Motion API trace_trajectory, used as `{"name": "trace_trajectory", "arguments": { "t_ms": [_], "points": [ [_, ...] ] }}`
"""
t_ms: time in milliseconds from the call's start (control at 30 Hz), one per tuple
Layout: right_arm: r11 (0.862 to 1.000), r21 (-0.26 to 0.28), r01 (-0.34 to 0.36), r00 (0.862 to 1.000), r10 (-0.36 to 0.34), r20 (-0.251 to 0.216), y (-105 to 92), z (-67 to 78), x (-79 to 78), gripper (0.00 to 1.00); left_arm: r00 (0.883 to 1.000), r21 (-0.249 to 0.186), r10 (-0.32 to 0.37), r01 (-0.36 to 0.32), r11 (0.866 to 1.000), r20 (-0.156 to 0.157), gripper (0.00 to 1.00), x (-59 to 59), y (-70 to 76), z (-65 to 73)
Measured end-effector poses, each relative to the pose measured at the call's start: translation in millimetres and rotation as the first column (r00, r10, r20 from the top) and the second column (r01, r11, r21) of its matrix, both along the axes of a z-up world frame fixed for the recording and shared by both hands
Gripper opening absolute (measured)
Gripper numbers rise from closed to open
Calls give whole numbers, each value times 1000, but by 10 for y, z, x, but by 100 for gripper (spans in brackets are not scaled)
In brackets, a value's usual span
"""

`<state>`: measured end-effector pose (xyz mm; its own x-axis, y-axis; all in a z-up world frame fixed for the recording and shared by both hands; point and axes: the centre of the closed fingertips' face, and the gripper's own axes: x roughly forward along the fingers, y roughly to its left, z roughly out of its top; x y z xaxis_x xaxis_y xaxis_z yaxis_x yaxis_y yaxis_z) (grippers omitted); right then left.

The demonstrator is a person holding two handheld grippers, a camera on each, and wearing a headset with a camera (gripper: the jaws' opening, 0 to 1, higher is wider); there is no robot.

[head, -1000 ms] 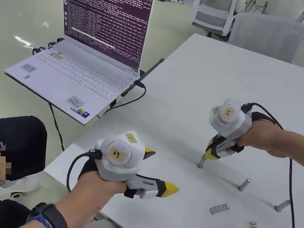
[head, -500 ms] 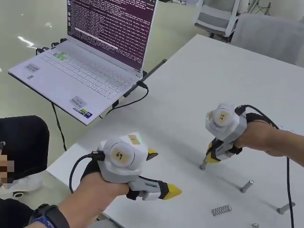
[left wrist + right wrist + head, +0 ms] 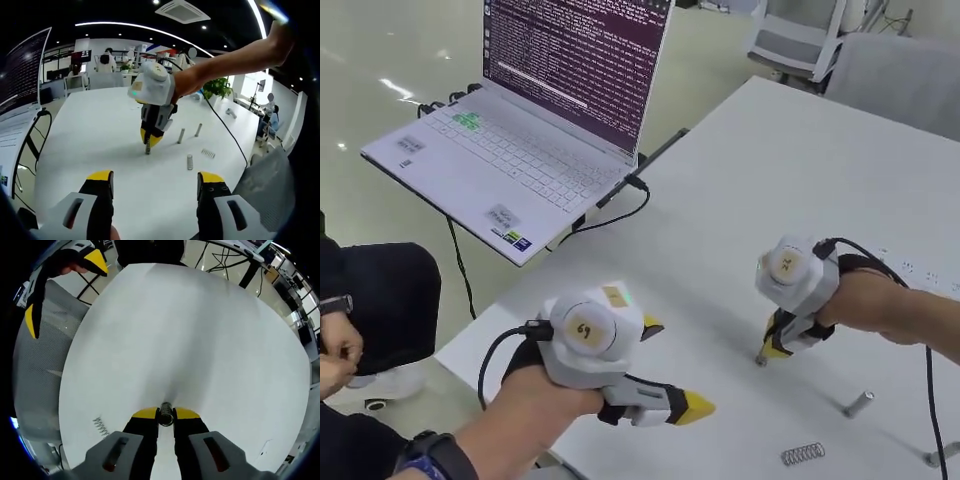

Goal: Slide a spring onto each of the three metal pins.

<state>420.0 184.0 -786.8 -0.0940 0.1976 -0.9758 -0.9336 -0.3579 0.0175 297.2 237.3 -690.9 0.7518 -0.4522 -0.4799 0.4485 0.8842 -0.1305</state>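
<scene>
The right gripper (image 3: 772,350) points straight down at the white worktop (image 3: 770,180), its jaws closed on a small spring (image 3: 166,415) held upright, long axis vertical. Directly below its tips a metal pin (image 3: 760,358) stands in line with the spring; how far down the spring sits is hidden. The left gripper (image 3: 672,368) hovers wide open and empty, well apart, nearer the person. A loose spring (image 3: 803,454) lies flat near a second pin (image 3: 858,403).

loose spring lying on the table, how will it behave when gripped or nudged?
The loose spring lies on its side, so a nudge would probably roll it. Its thin open coils suggest it's light and likely squashes under a hard squeeze.
</scene>
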Motion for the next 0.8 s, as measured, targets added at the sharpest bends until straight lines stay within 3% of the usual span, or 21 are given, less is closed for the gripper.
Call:
{"name": "trace_trajectory", "arguments": {
  "t_ms": [533, 800],
  "points": [
    [1000, -22, -3, 1000, 3, -1, -24, -55, 9, 10, 1000, -4, 16, -16, 1000, -5, 64, 1, 32, 19],
    [1000, -13, -2, 1000, 3, 5, -32, 25, -3, 17, 1000, -5, 17, -17, 1000, -5, 64, -17, 30, 25]
  ]
}}
